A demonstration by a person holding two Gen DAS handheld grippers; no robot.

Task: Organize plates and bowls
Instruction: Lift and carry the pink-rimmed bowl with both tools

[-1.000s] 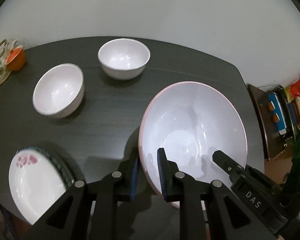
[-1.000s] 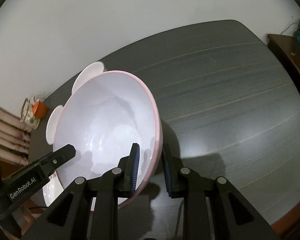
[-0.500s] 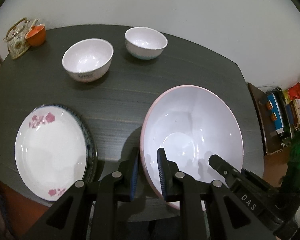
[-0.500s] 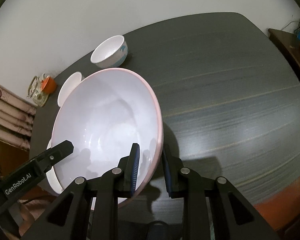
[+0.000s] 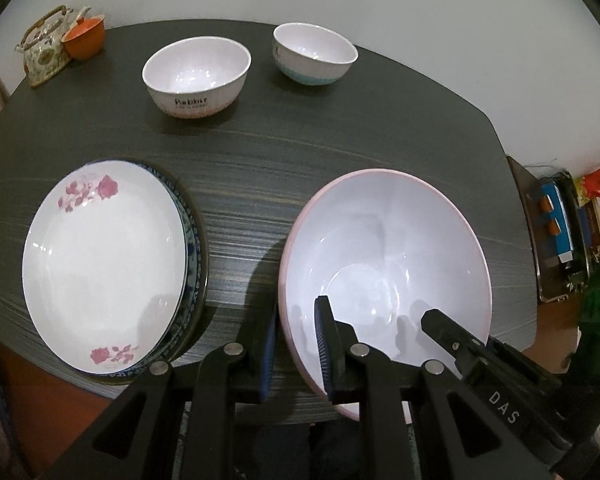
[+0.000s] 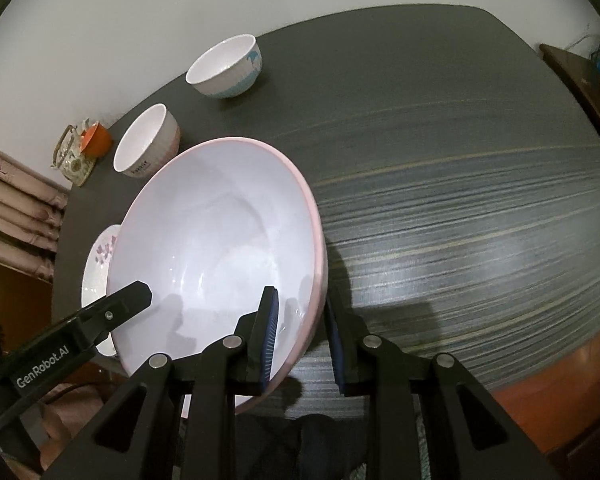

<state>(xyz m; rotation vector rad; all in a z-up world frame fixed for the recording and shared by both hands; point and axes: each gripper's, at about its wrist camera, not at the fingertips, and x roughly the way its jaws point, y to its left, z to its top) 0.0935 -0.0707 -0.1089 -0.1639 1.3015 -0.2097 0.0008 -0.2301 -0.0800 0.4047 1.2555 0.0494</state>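
Observation:
A large white bowl with a pink rim (image 5: 384,248) hangs low over the dark table's near edge, carried by both grippers. My left gripper (image 5: 296,344) is shut on its left rim, one blue pad inside and one outside. My right gripper (image 6: 302,340) is shut on the opposite rim of the large bowl (image 6: 220,240). To its left a white plate with pink flowers (image 5: 100,264) lies on a blue-patterned plate (image 5: 194,256). Two small white bowls stand at the back: one lettered "Rabbit" (image 5: 196,76) and one with a blue base (image 5: 314,54).
A patterned teapot (image 5: 44,52) and an orange cup (image 5: 84,38) sit at the table's far left corner. The dark table (image 6: 460,200) is bare to the right of the large bowl. Shelves with boxes (image 5: 560,232) stand beyond the table's right edge.
Both grippers have drawn the large bowl back toward the table's near edge and slightly down. The plates and small bowls now lie farther ahead and show in full.

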